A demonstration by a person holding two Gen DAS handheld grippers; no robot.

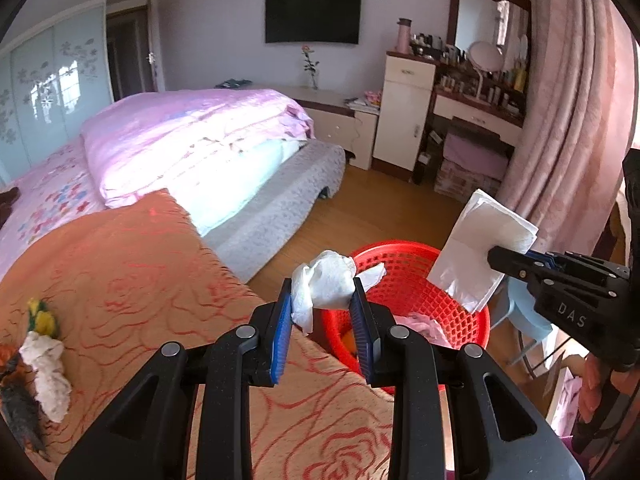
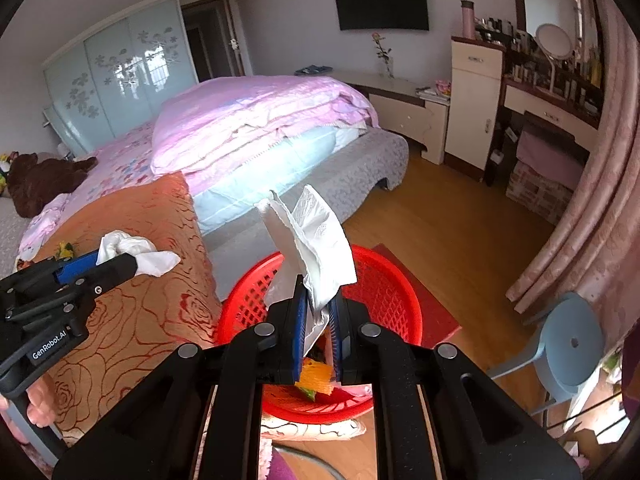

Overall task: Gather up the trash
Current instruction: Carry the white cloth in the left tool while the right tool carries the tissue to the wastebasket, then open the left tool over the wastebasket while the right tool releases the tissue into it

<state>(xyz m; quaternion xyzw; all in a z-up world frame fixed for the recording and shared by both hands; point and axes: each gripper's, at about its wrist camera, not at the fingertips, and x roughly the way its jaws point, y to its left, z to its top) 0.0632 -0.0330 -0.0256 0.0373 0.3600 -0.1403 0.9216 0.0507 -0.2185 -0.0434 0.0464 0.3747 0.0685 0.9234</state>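
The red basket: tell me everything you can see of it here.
The red basket is round, of what looks like plastic, with a smooth rim above lattice walls. It stands upright on the wooden floor beside the rose-patterned bed cover. Inside lie pink and orange scraps, too hidden to name. The flat folded tissue in the right tool hangs over it; the left tool holds a crumpled tissue near its rim. Nothing visibly touches the rim.

Your way down into the red basket (image 2: 384,280) is open from above. The orange bedspread (image 1: 132,280) crowds its left rim; blue stool (image 2: 572,344) stands right, apart. Bare wood floor (image 2: 440,224) beyond is clear.
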